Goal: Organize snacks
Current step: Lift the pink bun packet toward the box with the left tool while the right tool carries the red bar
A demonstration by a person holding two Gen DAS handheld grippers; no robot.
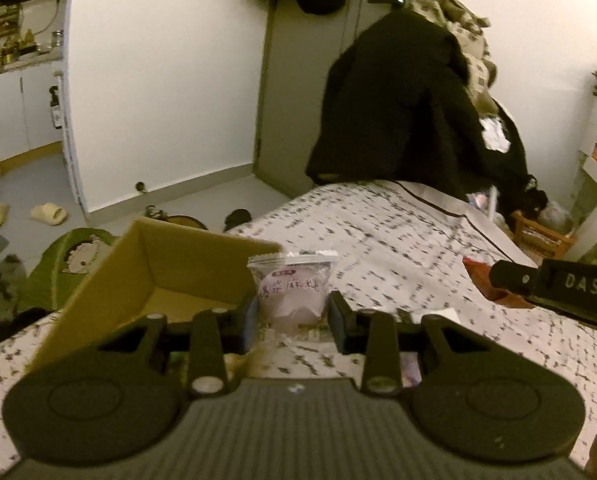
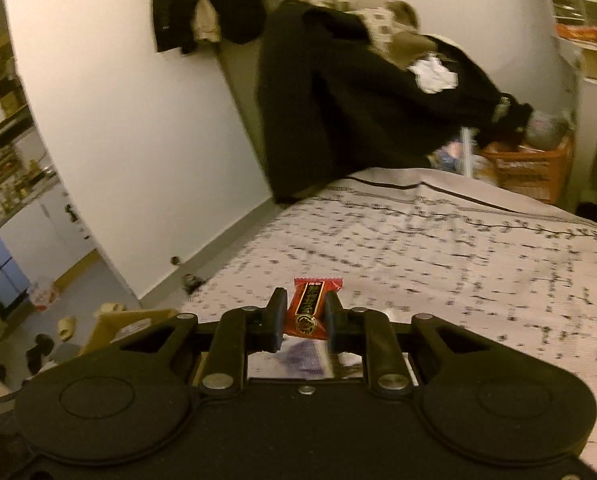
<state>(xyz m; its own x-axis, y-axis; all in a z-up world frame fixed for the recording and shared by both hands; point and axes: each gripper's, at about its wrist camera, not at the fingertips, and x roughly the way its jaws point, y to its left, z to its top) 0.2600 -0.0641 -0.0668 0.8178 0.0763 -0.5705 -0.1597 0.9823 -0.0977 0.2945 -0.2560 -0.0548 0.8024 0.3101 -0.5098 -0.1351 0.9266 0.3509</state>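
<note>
My left gripper (image 1: 292, 312) is shut on a pale purple mochi packet (image 1: 292, 290) with a clear serrated top, held upright just right of an open cardboard box (image 1: 154, 276) that lies on the patterned bed (image 1: 398, 240). My right gripper (image 2: 305, 316) is shut on a small red and black candy bar (image 2: 308, 308), held above the bed (image 2: 438, 260). In the left wrist view the right gripper's body (image 1: 558, 292) shows at the right edge with a bit of red wrapper (image 1: 478, 272). The box corner (image 2: 114, 328) shows low left in the right wrist view.
A black coat (image 1: 398, 100) hangs over piled bedding at the bed's far end. An orange basket (image 2: 526, 164) stands beyond the bed on the right. Slippers (image 1: 48, 213) and clothes lie on the floor at left. A purple packet (image 2: 302, 360) lies under my right gripper.
</note>
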